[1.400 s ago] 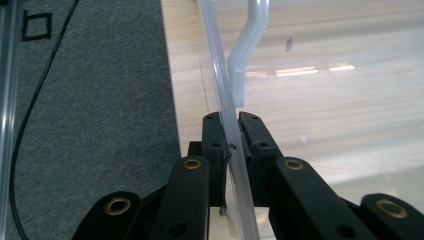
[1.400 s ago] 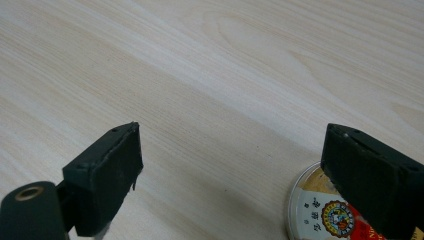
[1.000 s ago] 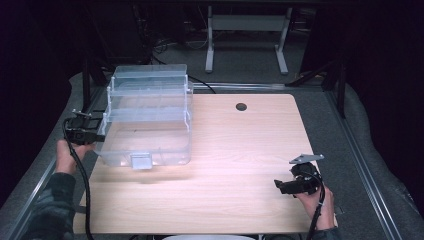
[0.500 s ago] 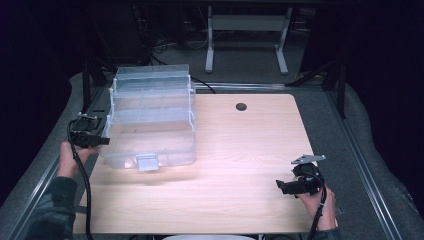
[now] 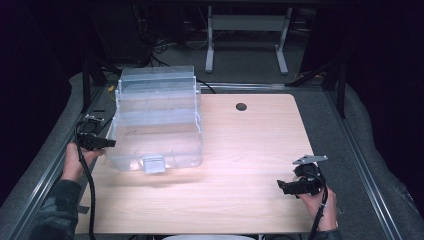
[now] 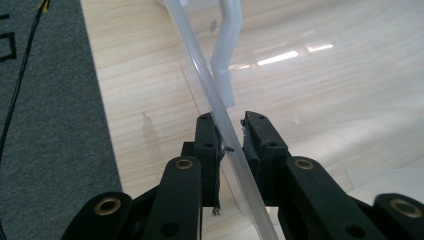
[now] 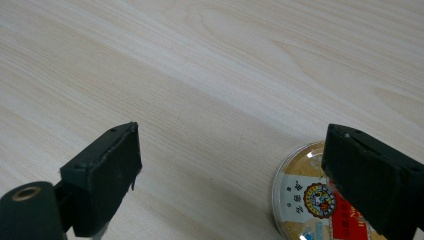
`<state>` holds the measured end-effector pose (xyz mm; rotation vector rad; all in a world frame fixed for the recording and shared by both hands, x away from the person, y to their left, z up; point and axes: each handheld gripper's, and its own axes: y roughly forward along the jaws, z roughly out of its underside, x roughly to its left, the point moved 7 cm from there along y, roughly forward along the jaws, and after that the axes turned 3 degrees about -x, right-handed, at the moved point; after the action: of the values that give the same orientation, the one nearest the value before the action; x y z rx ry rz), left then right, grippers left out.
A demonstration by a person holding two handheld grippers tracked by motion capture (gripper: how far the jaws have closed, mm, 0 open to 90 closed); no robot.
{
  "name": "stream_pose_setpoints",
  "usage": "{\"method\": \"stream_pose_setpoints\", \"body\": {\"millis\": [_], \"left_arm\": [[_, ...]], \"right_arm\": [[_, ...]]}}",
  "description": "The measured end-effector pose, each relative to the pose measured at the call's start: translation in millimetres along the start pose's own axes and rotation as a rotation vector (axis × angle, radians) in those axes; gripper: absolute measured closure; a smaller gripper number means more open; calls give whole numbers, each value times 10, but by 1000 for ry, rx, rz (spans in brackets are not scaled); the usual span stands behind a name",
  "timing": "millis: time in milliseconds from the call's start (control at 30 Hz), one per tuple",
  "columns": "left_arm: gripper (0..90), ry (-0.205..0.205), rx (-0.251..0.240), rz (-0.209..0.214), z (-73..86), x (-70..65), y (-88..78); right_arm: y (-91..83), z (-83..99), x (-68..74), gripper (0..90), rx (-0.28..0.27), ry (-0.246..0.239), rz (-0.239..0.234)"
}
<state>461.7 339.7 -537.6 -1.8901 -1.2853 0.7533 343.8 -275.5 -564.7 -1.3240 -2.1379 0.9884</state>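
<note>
box (image 5: 157, 125): clear glossy plastic, smooth, frosted white struts | table (image 5: 250, 150): pale wood-grain top, smooth, low sheen | surround at left (image 6: 45, 125): grey cloth-like mat, rough, matt | left gripper (image 6: 231, 131): black matt plastic, brass-coloured rivets | round tin (image 7: 320, 202): shiny gold, printed label

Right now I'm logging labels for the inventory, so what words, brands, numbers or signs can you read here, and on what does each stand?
Nothing can be read as text.
Round gold tin: its lid bears a round emblem and a red band with pale characters, too small and blurred to read, partly behind the right gripper.
Clear plastic box: no label visible.
Table: bare wood, no markings.
</note>
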Motion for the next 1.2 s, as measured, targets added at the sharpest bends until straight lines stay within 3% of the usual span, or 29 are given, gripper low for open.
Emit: {"method": "stream_pose_setpoints", "body": {"millis": [233, 267, 300, 400, 433, 1200], "left_arm": [[763, 23, 11, 3, 2, -144, 6], [762, 26, 11, 5, 3, -166, 7], [761, 30, 14, 6, 3, -187, 8], [757, 39, 17, 10, -1, -249, 15], [757, 46, 22, 11, -1, -266, 13], [728, 130, 29, 33, 14, -849, 52]], "right_arm": [[-11, 8, -13, 85, -4, 5, 0], [-27, 17, -31, 85, 14, -1, 33], [-17, 11, -16, 85, -5, 9, 1], [-39, 21, -30, 85, 14, 8, 3], [-29, 14, -28, 86, -6, 15, 5], [-84, 118, -145, 81, -10, 49, 26]]}}
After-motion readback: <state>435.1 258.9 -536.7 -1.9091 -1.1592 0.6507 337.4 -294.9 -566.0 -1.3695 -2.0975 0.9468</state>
